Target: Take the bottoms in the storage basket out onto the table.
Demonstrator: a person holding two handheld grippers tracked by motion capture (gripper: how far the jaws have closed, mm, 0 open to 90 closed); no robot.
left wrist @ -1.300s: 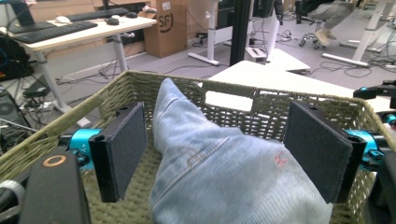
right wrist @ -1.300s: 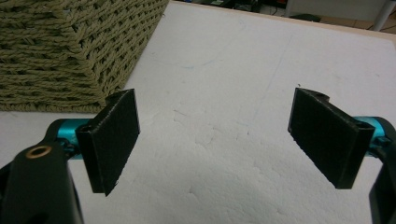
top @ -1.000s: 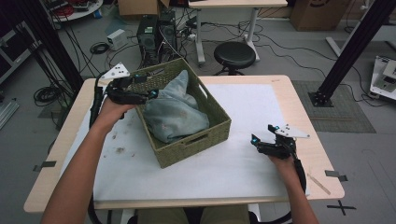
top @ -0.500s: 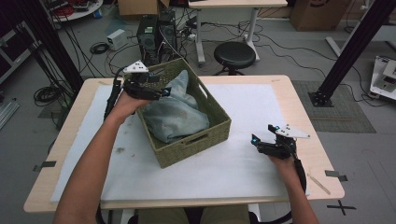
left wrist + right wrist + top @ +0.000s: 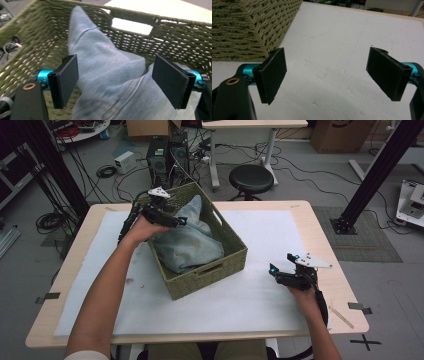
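Over the far left corner of the woven basket [image 5: 226, 254] we hold our left hand-held gripper [image 5: 181, 221], jaws spread wide on either side of the blue denim garment [image 5: 186, 245] that lies heaped inside it; in the left gripper view a fold of the denim [image 5: 105, 72] rises between the pads without being pinched. Since the earlier frames, we have carried this hand-held gripper from the basket's left rim rightward and in over the cloth. Our right hand-held gripper [image 5: 273, 270] has stayed put near the right edge of the bench [image 5: 325, 235], jaws spread, nothing between them but the white sheet [image 5: 332, 62], with the basket's corner [image 5: 249, 27] just beside its left pad. That white sheet [image 5: 280, 235] covers most of the bench. Beyond the far edge stand a black stool [image 5: 251, 179], computer towers [image 5: 167, 152] and loose cables on a grey floor.
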